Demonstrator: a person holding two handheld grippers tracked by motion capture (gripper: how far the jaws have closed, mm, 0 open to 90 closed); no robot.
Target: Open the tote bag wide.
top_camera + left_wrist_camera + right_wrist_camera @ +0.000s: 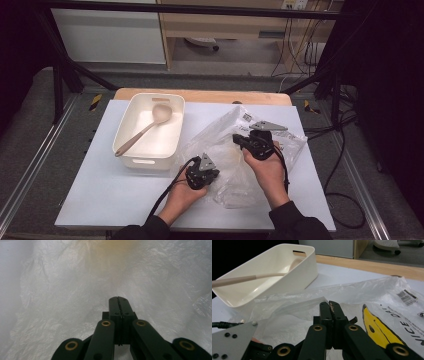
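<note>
A clear crumpled plastic bag (220, 132) with a yellow print (377, 330) lies on the white table, right of centre. My left gripper (212, 175) is at the bag's left edge with its jaws pressed together (117, 298). The bag's film (62, 290) lies close all round its tips and seems pinched. My right gripper (237, 138) is over the middle of the bag, shut (329, 302), and a fold of the film (294, 307) rises in a peak to its tips. The left gripper's grey plate (232, 340) sits low at the left of the right gripper view.
A cream plastic bin (125, 125) stands on the table left of the bag and holds a beige spoon (145, 131), which leans on its rim (242, 278). The bin's near wall (307, 267) is a short way from the bag. Cables run along the floor at the right.
</note>
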